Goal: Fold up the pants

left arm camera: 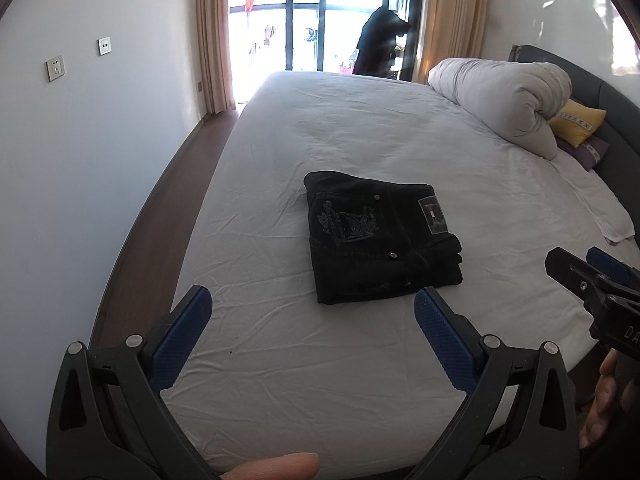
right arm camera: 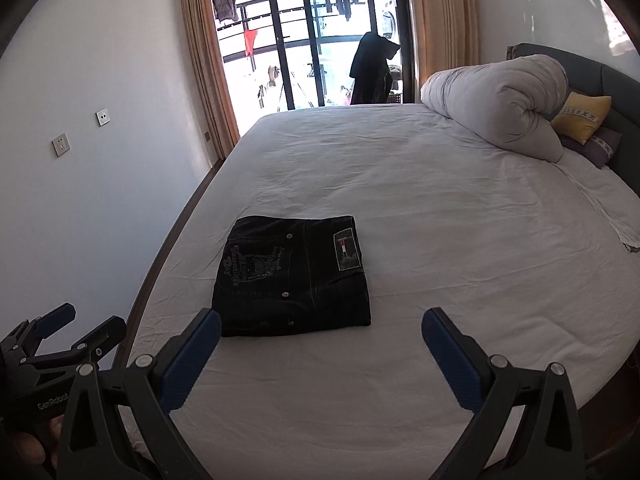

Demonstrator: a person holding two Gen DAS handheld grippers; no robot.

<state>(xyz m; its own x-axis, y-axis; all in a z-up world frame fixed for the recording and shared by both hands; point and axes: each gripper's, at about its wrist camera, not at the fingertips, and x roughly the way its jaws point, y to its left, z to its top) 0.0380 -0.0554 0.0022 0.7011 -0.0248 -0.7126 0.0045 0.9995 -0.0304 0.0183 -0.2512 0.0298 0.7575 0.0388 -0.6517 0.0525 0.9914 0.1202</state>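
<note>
White bed sheet [left arm camera: 360, 128] carries fully folded black jeans [left arm camera: 380, 240]; left gripper [left arm camera: 312, 312] and right gripper [right arm camera: 320, 332] hover spread and empty, likely nothing left but withdrawing.

Black pants [left arm camera: 380, 240] are sitting folded into a neat square on the white bed [left arm camera: 360, 128]. Left hand-held gripper [left arm camera: 314, 308] is hovering wide open just in front of them, and the right hand-held gripper [left arm camera: 576, 268] is poking in from the side.
</note>
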